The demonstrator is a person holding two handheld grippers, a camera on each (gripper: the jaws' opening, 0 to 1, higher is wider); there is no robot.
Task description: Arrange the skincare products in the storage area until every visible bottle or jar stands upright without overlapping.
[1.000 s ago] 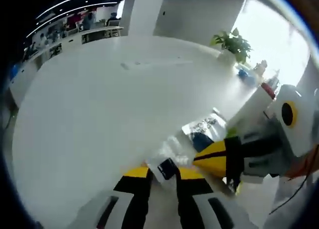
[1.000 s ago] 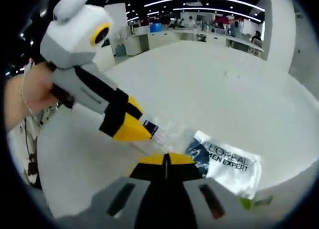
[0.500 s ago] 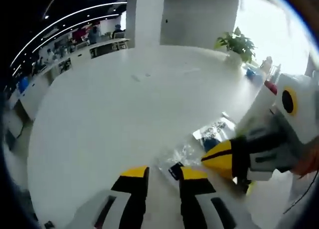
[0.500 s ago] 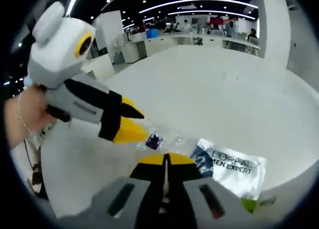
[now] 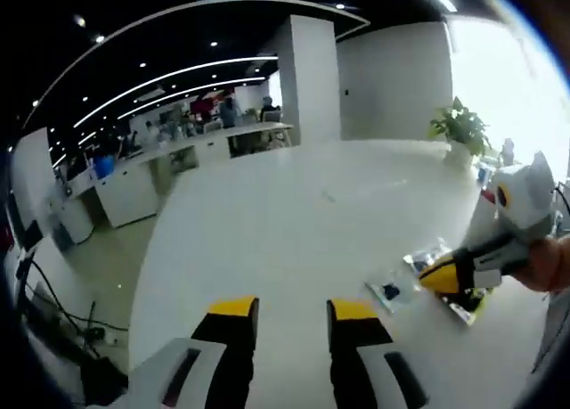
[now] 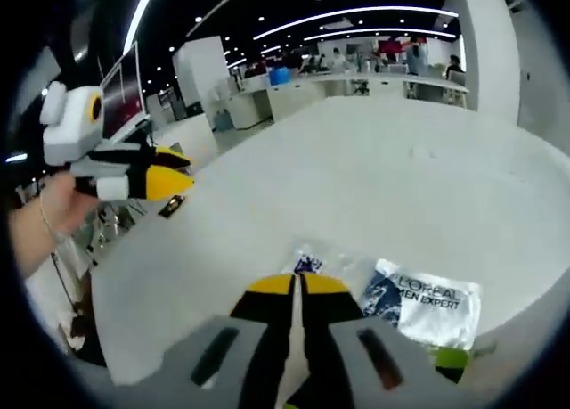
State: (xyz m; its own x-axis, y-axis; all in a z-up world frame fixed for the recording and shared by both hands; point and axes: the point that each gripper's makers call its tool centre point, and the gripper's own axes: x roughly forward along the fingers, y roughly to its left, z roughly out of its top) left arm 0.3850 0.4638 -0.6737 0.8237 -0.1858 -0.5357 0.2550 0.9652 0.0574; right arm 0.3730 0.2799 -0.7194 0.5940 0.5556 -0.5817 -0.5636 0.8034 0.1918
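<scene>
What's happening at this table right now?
A person is working at a big white table with a handheld gripper in each hand. The right gripper, jaws shut, sits at the clear end of a plastic L'Oreal Men Expert packet lying flat. The left gripper is open, empty and held well away from it.

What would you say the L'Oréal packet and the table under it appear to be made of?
The L'Oréal packet looks like thin glossy plastic film: it lies flat, wrinkled, with a crinkled transparent part catching highlights. The table looks like a smooth matte white laminate or painted board, evenly pale without grain; its actual core cannot be told.
</scene>
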